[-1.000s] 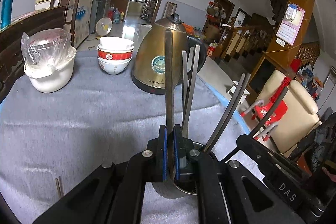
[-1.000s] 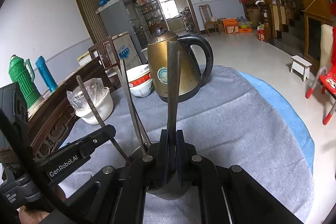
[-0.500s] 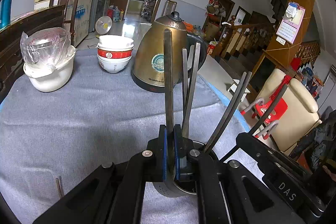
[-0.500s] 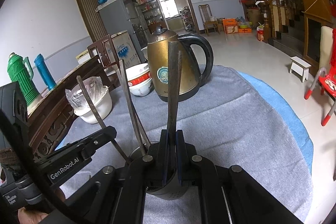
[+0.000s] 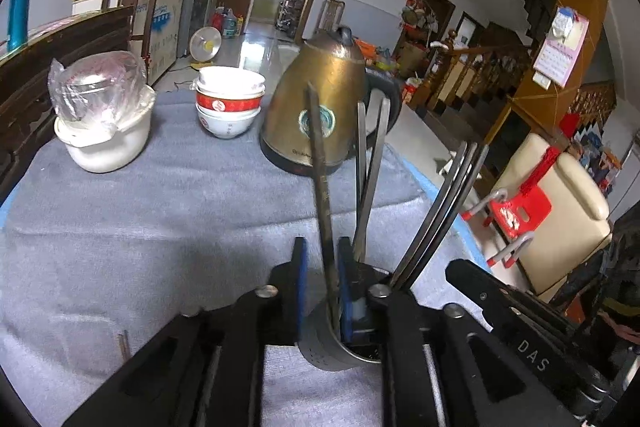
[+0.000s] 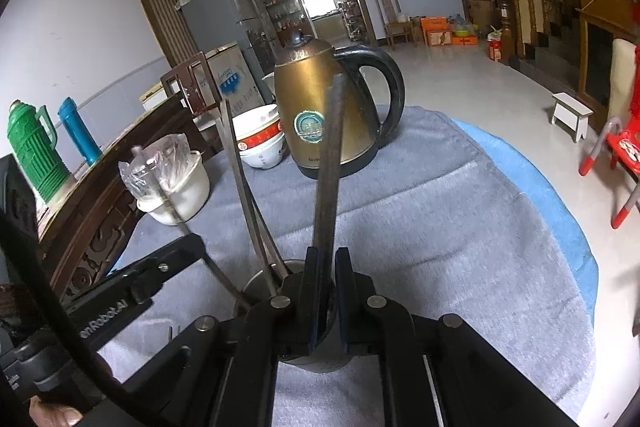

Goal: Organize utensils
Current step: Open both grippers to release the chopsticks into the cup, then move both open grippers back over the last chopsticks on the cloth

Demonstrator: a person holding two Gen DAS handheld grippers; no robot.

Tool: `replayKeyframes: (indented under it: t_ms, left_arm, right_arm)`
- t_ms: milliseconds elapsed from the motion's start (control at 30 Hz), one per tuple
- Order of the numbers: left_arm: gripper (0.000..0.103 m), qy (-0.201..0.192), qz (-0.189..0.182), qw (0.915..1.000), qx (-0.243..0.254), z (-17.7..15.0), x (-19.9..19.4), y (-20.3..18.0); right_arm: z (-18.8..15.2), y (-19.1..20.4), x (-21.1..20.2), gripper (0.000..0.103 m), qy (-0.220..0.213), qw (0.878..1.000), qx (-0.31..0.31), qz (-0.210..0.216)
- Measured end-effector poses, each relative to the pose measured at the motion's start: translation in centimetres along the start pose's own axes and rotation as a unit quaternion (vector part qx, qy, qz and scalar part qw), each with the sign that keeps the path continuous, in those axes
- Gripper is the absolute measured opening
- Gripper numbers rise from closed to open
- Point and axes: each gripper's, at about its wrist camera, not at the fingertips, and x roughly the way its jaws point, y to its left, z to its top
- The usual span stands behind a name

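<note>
A metal utensil cup [image 5: 334, 347] stands on the grey cloth, also low in the right wrist view [image 6: 260, 283]. Several dark chopsticks stand in it. My left gripper [image 5: 322, 291] is open around one chopstick [image 5: 320, 167], which leans free against the right pad, its lower end in the cup. My right gripper [image 6: 328, 291] has its pads slightly apart around another chopstick [image 6: 330, 155] that stands in the cup. Other chopsticks [image 5: 440, 211] lean to the right. Each gripper's body shows in the other's view.
A brass kettle [image 5: 324, 107] stands behind the cup. Stacked red and white bowls [image 5: 228, 107] and a white pot with a plastic-wrapped lid [image 5: 104, 119] stand at the back left. A short stick [image 5: 123, 343] lies on the cloth. The table edge falls off to the right.
My left gripper has opened and let go of its chopstick, which now tilts in the cup. My right gripper's pads have also parted around its chopstick.
</note>
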Motion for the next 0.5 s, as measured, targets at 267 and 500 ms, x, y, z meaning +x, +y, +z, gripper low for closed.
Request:
replayKeyframes:
  t_ms: [267, 500]
  left_arm:
    - [0.065, -0.058, 0.033, 0.9977, -0.014, -0.2, -6.0, 3.7]
    - [0.077, -0.02, 0.14, 0.9881, -0.061, -5.7, -8.8, 12.8]
  right_arm:
    - [-0.5, 0.4, -3.3, 0.009, -0.026, 1.0, 0.002, -0.005]
    - [-5.2, 1.8, -5.1, 0.092, -0.004, 1.0, -0.026, 0.007]
